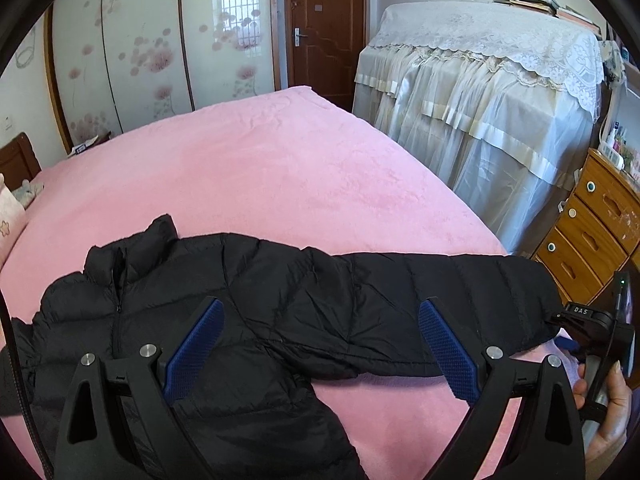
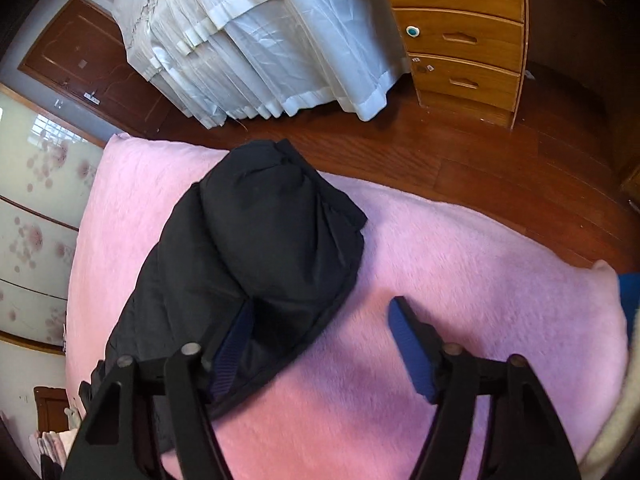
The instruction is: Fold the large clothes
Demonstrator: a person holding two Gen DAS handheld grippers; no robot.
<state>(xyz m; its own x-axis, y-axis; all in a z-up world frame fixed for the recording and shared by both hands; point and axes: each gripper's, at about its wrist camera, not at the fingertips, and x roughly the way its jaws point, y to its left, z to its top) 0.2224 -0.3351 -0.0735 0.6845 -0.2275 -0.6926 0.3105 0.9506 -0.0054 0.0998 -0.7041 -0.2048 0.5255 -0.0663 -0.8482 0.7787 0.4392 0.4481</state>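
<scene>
A black puffer jacket (image 1: 240, 300) lies flat on the pink bed cover (image 1: 260, 168), collar to the left, one sleeve (image 1: 440, 280) stretched out to the right. My left gripper (image 1: 320, 332) hovers open above the jacket's body, with nothing between its blue pads. In the right wrist view the sleeve's end (image 2: 280, 232) lies near the bed's edge. My right gripper (image 2: 320, 320) is open over it: the left pad (image 2: 234, 352) lies against the sleeve, the right pad (image 2: 408, 344) stands apart over the pink cover (image 2: 460, 260). A hand (image 1: 612, 400) holds that gripper at the cuff.
A piece of furniture draped in white lace cloth (image 1: 480, 92) stands beyond the bed's right side, with a wooden chest of drawers (image 1: 592, 232) beside it. Wooden floor (image 2: 440, 152) runs between them and the bed. A pillow (image 1: 10, 216) lies at far left. Wardrobe doors (image 1: 152, 52) line the back.
</scene>
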